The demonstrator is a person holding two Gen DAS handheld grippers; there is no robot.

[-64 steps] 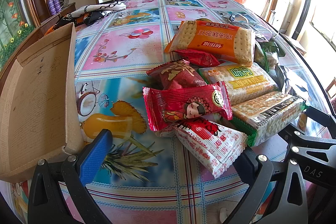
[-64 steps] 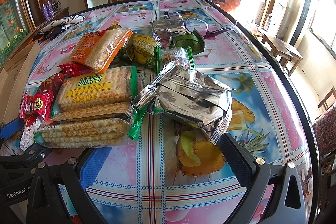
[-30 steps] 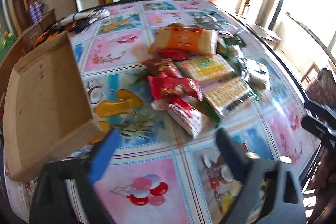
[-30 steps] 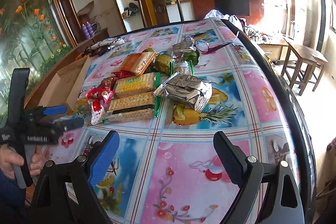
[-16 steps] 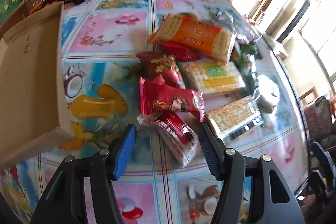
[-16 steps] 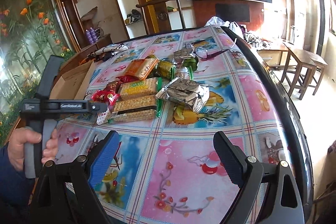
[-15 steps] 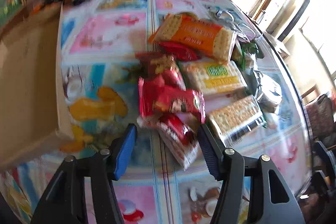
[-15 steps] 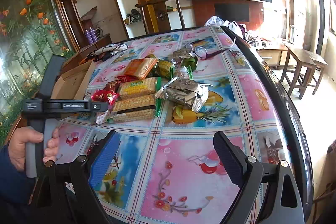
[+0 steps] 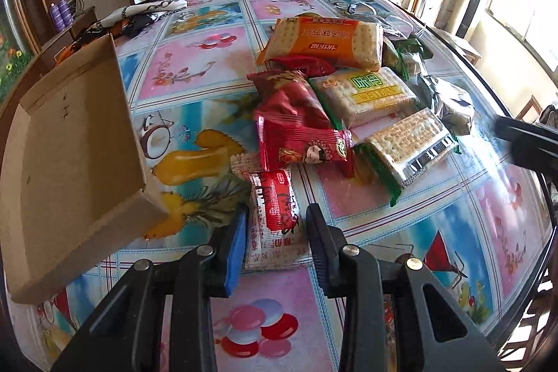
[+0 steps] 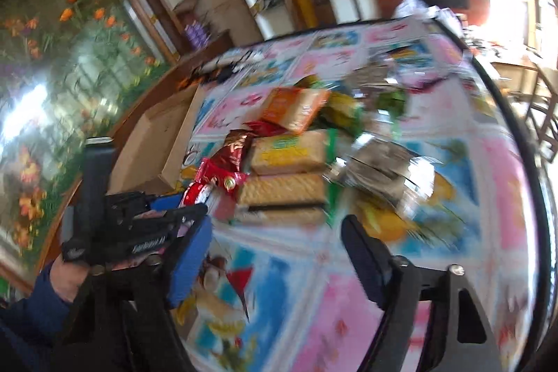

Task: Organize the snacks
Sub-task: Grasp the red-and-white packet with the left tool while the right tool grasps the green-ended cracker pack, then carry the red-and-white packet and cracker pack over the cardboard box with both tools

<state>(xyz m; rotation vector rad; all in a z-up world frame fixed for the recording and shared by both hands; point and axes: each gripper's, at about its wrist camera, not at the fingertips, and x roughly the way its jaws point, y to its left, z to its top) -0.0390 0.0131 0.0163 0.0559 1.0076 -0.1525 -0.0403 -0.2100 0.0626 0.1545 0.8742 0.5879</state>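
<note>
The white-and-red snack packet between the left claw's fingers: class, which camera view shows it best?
Left wrist view: the white-and-red snack packet lies sharp and close between the closing left claw. The right wrist view is blurred, showing only a red-and-white scrap.

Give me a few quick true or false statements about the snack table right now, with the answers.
1. The left tool has a red and white snack packet between its fingers. True; its jaws are closing on it.
2. The cardboard box is full of snacks. False; no snacks show in it.
3. The orange cracker pack lies at the far end of the pile. True.
4. The right tool grips the silver foil bag. False; nothing is between its closing jaws.
</note>
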